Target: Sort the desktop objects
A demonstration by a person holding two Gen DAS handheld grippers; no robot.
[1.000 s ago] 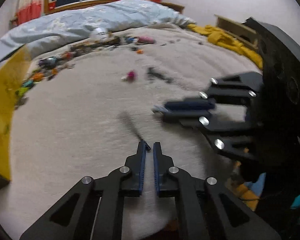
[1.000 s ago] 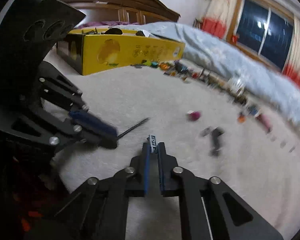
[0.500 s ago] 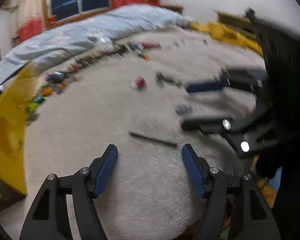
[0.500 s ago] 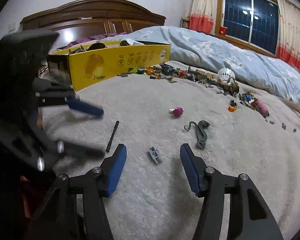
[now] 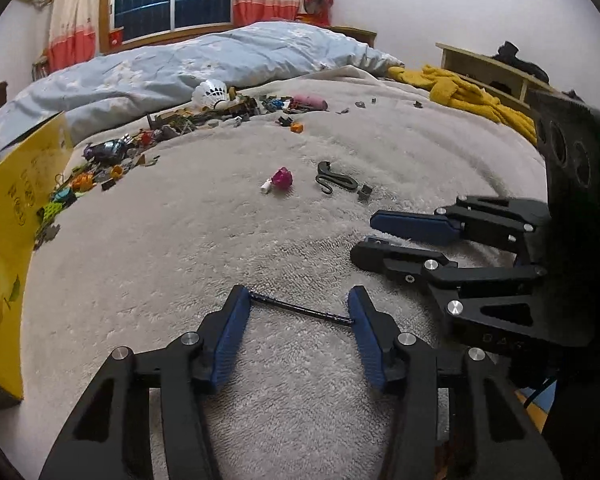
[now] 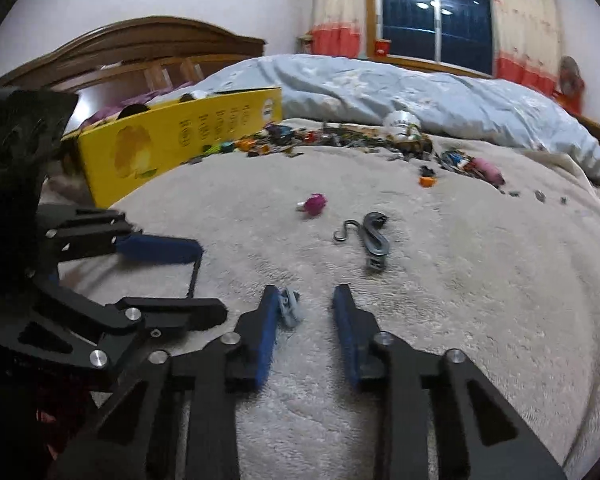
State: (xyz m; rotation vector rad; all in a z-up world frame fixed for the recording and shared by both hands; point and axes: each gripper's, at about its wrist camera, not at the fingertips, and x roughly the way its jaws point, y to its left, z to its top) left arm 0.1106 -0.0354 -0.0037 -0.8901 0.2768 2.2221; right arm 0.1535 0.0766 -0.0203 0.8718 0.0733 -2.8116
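Left gripper [image 5: 298,307] is closing its fingers around a thin black rod [image 5: 300,311] lying on the bed [image 5: 204,240]; right gripper [image 6: 305,310] is closing too, small grey piece [image 6: 290,307] between its fingers, neither gripped yet.

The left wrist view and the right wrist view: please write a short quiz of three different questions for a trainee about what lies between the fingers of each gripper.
1. True or false: the thin black rod lies across the gap of the left gripper on the beige fleece blanket.
2. Which thing lies between the closing fingers of the right gripper?
A. the pink flower-shaped toy
B. the small grey plastic piece
C. the black curved hook
3. Fill in: the long cardboard box beside the blanket is ____ in colour.

Key: 1 true; 2 B; 3 yellow.
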